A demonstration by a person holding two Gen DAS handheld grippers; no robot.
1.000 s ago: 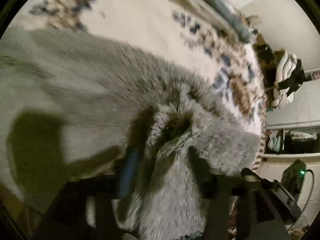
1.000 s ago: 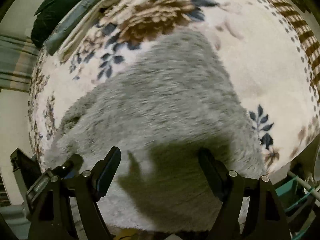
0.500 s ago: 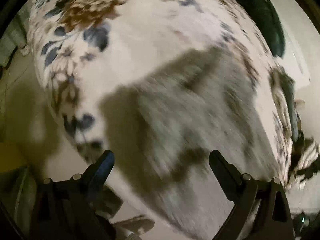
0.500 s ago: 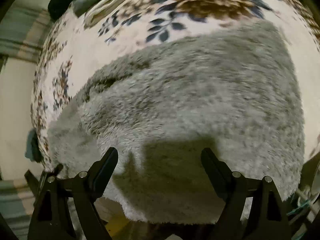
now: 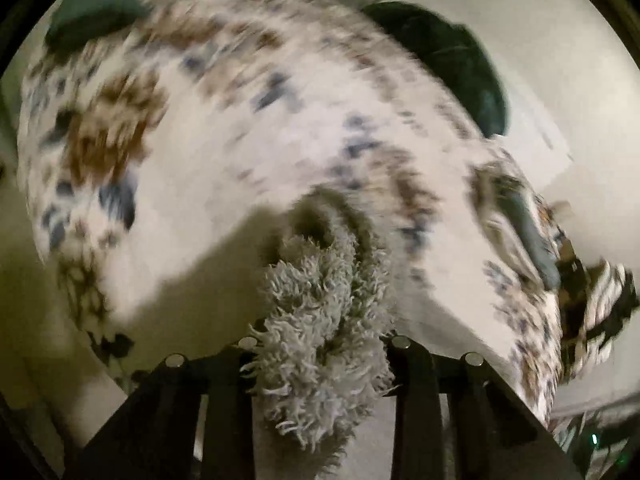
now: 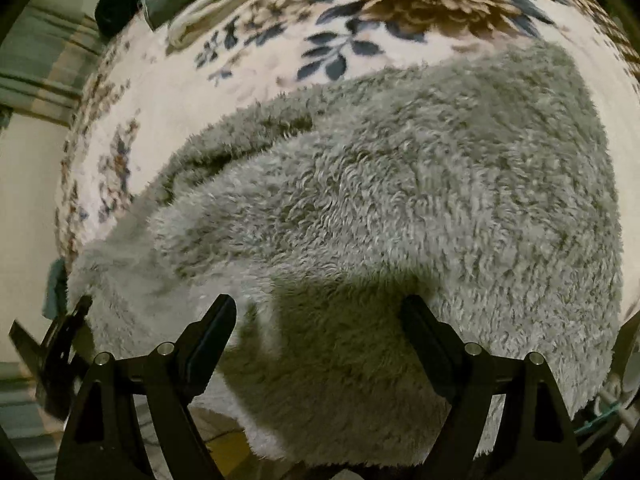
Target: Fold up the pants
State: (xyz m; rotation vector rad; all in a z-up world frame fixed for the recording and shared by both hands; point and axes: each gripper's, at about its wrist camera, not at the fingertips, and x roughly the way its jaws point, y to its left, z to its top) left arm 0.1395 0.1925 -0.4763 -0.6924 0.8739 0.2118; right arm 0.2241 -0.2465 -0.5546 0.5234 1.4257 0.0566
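Lying flat, fluffy grey pants (image 6: 380, 208) bunch inside the left gripper's (image 5: 320, 344) closing jaws; right gripper (image 6: 320, 320) jaws apart.

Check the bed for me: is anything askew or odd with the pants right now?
Somewhat. The grey fleece pants lie crooked on the floral blanket, their near edge drooping over the bed's side. The left gripper is closing its jaws on a bunched clump of fleece; the right gripper hangs open above them.
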